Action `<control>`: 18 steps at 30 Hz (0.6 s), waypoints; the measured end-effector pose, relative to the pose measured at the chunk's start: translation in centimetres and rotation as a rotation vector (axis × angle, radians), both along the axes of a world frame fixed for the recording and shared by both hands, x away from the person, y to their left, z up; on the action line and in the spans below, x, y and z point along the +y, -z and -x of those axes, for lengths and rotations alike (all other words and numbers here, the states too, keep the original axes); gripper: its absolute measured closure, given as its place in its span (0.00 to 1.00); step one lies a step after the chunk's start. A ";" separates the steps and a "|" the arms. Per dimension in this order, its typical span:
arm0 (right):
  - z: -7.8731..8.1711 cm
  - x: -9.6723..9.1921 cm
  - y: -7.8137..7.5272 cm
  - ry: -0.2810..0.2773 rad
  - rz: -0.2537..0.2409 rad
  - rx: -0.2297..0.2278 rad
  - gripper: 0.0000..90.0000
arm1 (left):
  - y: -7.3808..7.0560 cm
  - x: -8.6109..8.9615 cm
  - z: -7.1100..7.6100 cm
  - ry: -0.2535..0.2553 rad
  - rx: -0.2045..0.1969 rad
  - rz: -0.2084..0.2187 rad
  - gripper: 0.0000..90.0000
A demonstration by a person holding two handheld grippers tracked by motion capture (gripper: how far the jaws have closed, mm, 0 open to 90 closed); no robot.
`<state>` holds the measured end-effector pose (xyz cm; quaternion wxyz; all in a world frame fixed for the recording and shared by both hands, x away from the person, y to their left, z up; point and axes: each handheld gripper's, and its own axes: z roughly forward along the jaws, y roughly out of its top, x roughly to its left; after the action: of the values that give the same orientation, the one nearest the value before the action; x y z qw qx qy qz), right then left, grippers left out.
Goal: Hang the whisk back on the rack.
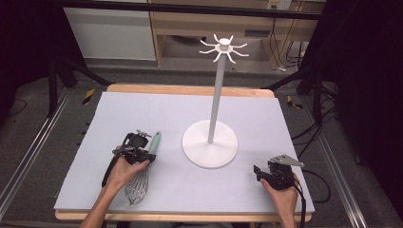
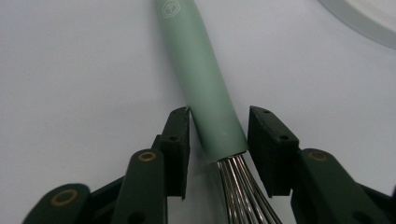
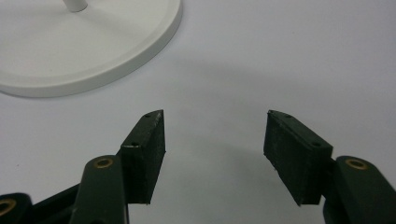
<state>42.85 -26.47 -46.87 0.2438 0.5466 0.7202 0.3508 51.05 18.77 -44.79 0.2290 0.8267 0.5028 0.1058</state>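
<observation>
- Left gripper (image 2: 218, 135): jaws straddle the whisk (image 2: 205, 88) where green handle meets wires, a slight gap either side; it lies on the desk (image 1: 142, 109).
- White hook stand (image 1: 209, 142) at centre.
- Right gripper (image 3: 215, 149): jaws wide, holding nothing.

Green-handled wire whisk (image 1: 145, 167) lying flat, apparently just beside white stand (image 1: 210, 143)

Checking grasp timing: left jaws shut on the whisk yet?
Not shut. In the left gripper view the left gripper straddles the whisk at the handle's base; one jaw is touching or nearly, with a gap at the other. The whisk lies flat.
</observation>
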 end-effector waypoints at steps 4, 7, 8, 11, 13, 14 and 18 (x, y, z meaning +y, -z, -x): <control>0.0 0.0 0.0 -0.002 -0.005 0.004 0.44 | 0.3 0.0 -0.1 -0.007 0.019 0.006 0.68; 0.0 0.0 0.0 -0.004 -0.003 0.004 0.45 | 0.2 0.0 -0.2 -0.007 0.029 -0.005 0.69; 0.0 0.0 0.0 -0.006 -0.002 0.004 0.45 | 0.1 0.0 -0.2 -0.001 0.034 -0.014 0.70; 0.0 0.1 0.0 -0.007 -0.009 0.004 0.46 | 0.0 0.1 -0.2 0.005 0.043 -0.018 0.73; 0.0 0.0 0.0 -0.009 -0.006 0.003 0.46 | 0.0 0.2 -0.2 0.007 0.042 -0.025 0.75; 0.0 0.0 0.0 -0.009 -0.005 0.003 0.46 | -0.1 0.4 -0.1 0.022 0.041 -0.042 0.75; 0.0 0.1 0.1 -0.011 -0.003 0.007 0.46 | -0.1 0.8 -0.1 0.027 0.044 -0.030 0.75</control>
<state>42.87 -26.35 -46.95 0.2387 0.5441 0.7236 0.3513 51.15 19.57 -44.72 0.2069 0.8388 0.4951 0.0919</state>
